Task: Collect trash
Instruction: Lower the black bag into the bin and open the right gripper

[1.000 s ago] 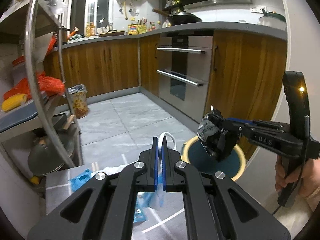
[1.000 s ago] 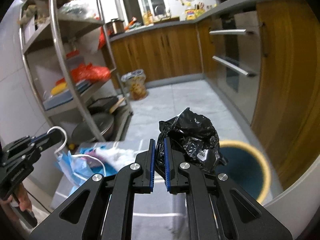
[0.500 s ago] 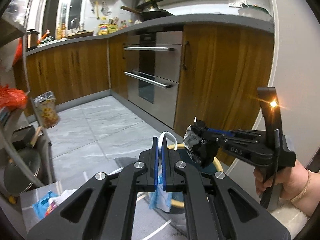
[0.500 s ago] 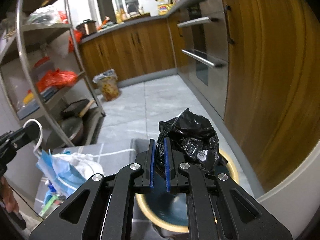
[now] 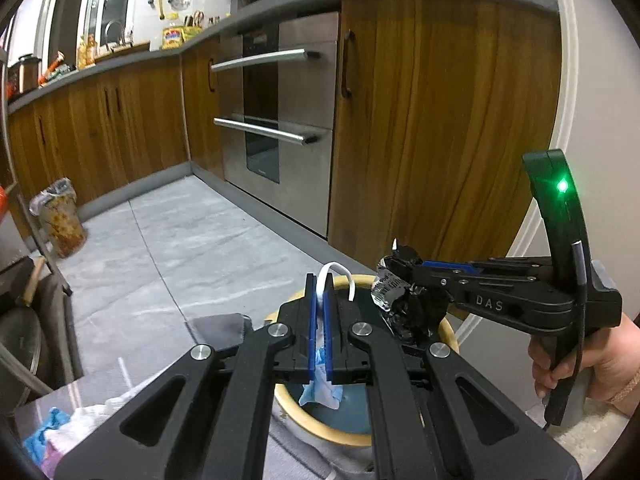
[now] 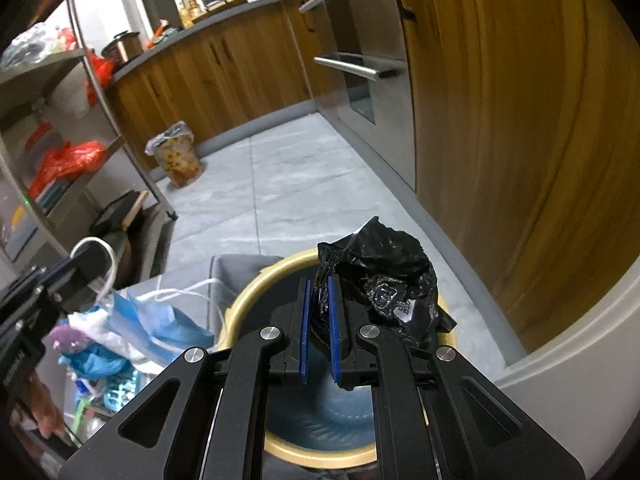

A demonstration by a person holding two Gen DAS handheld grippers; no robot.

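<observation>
A round bin with a yellow rim (image 5: pixel 447 330) and blue inside sits on the floor below both grippers. My left gripper (image 5: pixel 320 282) is shut on the white ear loop (image 5: pixel 340 270) of a blue face mask (image 5: pixel 322 390), which dangles over the bin's mouth. My right gripper (image 6: pixel 318 286) is shut on a crumpled black plastic wrapper (image 6: pixel 384 280), held above the bin rim (image 6: pixel 246 300). The right wrist view shows the left gripper (image 6: pixel 86 260) at the left with the mask (image 6: pixel 160 320) hanging from it. In the left wrist view the right gripper (image 5: pixel 412 280) carries the wrapper (image 5: pixel 400 304).
Wooden cabinets (image 5: pixel 440 120) and a steel oven (image 5: pixel 276 120) stand just behind the bin. A small lined waste bin (image 6: pixel 176 156) stands farther off on the tiled floor. A metal shelf rack (image 6: pixel 100 92) is on the left, with mixed litter (image 6: pixel 92 356) heaped below.
Both grippers have swung right and down, from beside the litter heap to over the yellow-rimmed bin. The mask and the black wrapper have stayed gripped throughout.
</observation>
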